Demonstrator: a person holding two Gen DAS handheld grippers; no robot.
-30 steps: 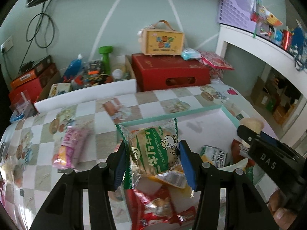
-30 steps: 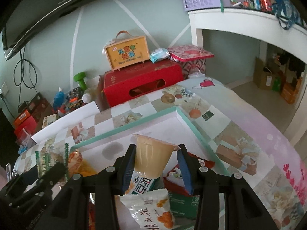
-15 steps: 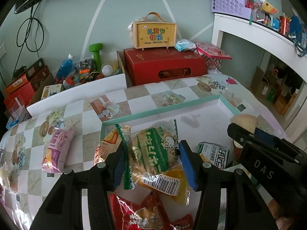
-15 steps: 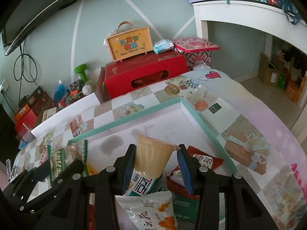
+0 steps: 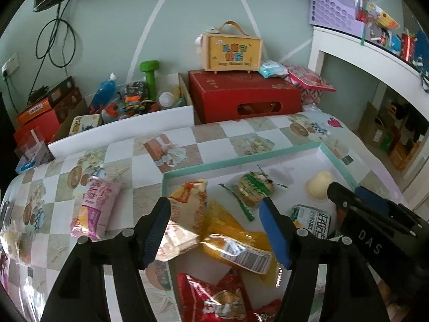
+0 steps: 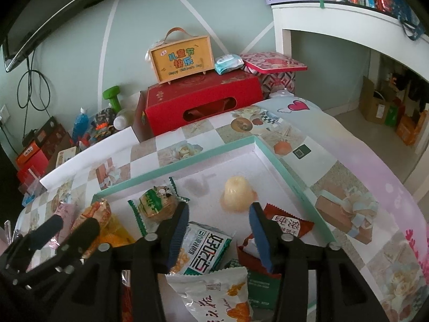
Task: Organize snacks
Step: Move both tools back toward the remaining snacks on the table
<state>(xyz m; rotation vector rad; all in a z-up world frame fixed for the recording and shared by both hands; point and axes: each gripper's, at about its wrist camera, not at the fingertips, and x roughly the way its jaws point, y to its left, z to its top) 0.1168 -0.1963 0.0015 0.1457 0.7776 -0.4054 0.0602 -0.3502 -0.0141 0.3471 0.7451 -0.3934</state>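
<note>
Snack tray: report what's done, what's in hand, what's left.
Done: green cracker pack and jelly cup lie in the tray with other packets. In hand: nothing; left claw and right claw are both opening, empty. Left: the pink packet lies outside on the tablecloth.

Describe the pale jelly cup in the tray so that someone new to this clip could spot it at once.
Find the shallow white tray with the mint-green rim on the patterned tablecloth. On the bare white floor toward its far right corner sits the jelly cup, upside down with its wide end on the tray. Unlike the flat printed packets around it, it is a plain, pale-yellow dome with no label showing.
</note>
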